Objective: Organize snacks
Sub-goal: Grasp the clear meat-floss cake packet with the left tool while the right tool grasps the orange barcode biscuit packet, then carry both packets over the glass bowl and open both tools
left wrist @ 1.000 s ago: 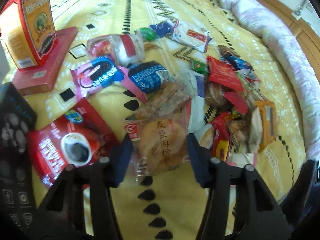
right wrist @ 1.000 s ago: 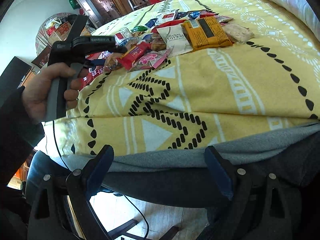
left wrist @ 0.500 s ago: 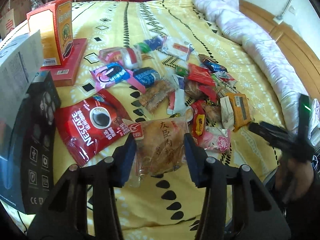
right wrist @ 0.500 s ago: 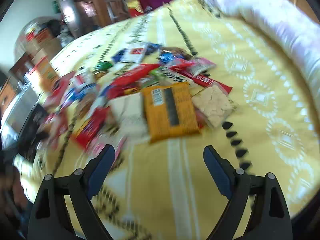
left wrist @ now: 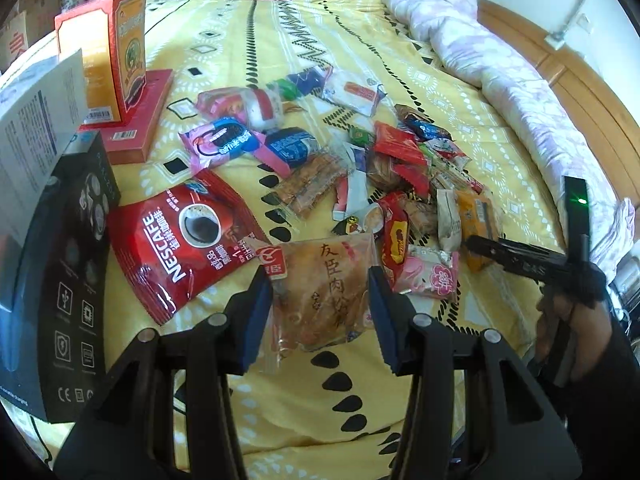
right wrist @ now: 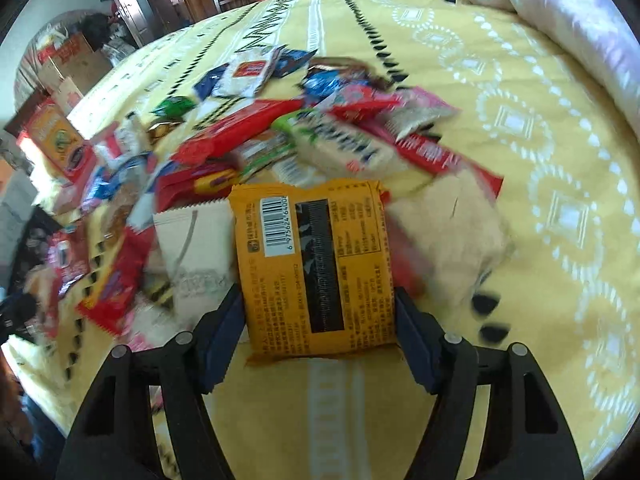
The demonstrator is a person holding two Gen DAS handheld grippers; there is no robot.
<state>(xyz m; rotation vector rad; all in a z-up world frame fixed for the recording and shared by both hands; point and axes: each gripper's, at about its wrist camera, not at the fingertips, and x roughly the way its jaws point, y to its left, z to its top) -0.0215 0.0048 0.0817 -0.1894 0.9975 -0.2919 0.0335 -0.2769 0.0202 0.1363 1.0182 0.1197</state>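
My left hand-held gripper [left wrist: 320, 312] clamps a clear pastry packet [left wrist: 324, 292] printed 友臣肉松, beside a red NESCAFE pouch [left wrist: 180, 244] on the bed [left wrist: 360, 408]. My right hand-held gripper [right wrist: 318, 328] is closing around an orange barcoded packet [right wrist: 316, 268]; contact uncertain.

A yellow patterned bedsheet [left wrist: 280, 412] (rumpled pale quilt [left wrist: 500, 68] along its far edge).

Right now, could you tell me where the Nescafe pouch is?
In the left wrist view, the Nescafe pouch lies flat on the bedspread, between the black box and the clear pastry packet.
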